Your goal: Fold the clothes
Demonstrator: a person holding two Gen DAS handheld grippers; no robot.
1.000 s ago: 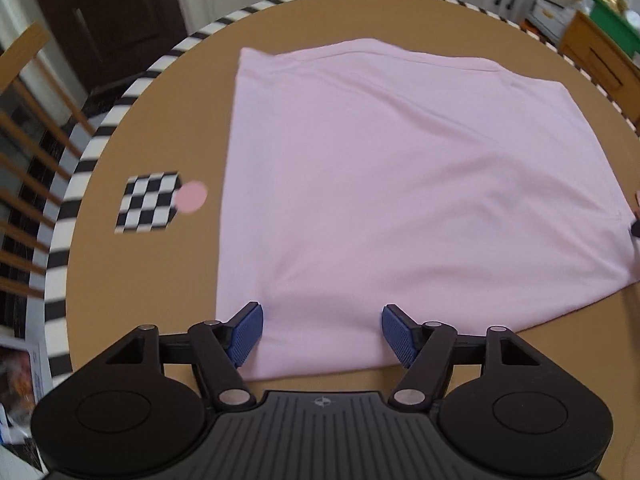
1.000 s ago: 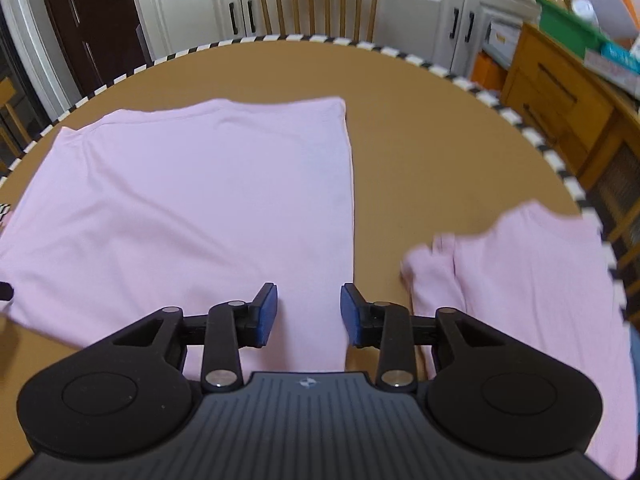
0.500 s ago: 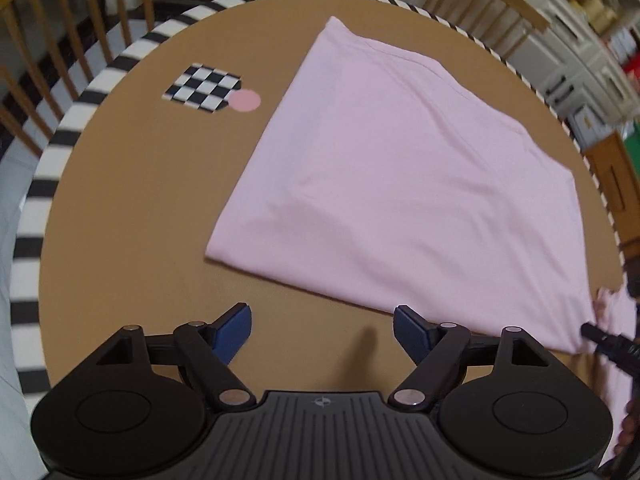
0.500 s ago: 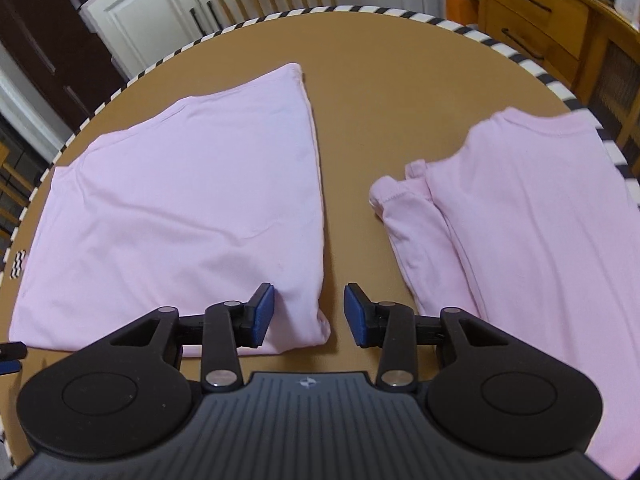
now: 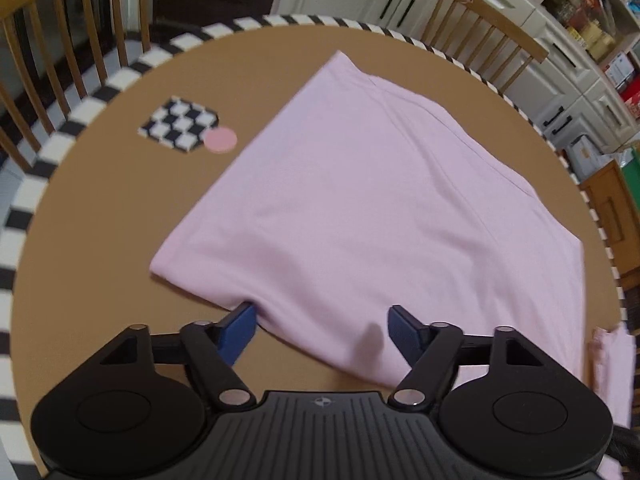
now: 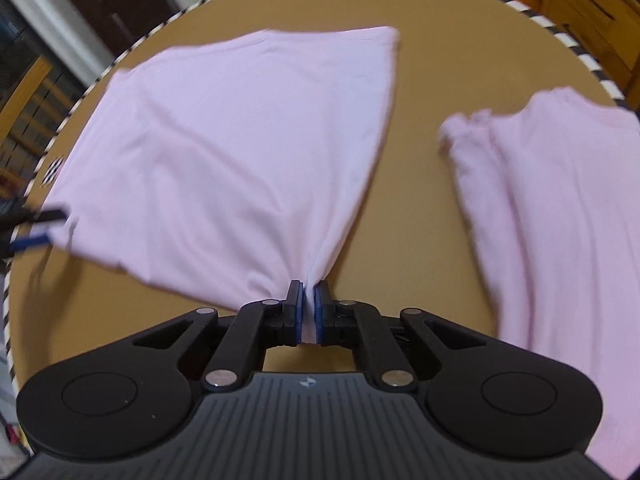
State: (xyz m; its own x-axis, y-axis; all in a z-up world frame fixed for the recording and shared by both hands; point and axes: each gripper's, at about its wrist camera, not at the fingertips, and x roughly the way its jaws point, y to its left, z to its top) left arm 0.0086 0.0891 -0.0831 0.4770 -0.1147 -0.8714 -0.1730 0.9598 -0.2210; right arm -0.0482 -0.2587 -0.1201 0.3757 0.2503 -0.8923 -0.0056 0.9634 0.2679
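step: grab near edge of pink shirt | right gripper pinches its 6 o'clock corner | left gripper half open, closing around cloth | next: lift both, fold toward 12 o'clock

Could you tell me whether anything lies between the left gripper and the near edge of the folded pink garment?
Nothing visible does. The left gripper already straddles the near edge of the folded pink garment on the brown round table, its jaws closing. The right gripper pinches another corner.
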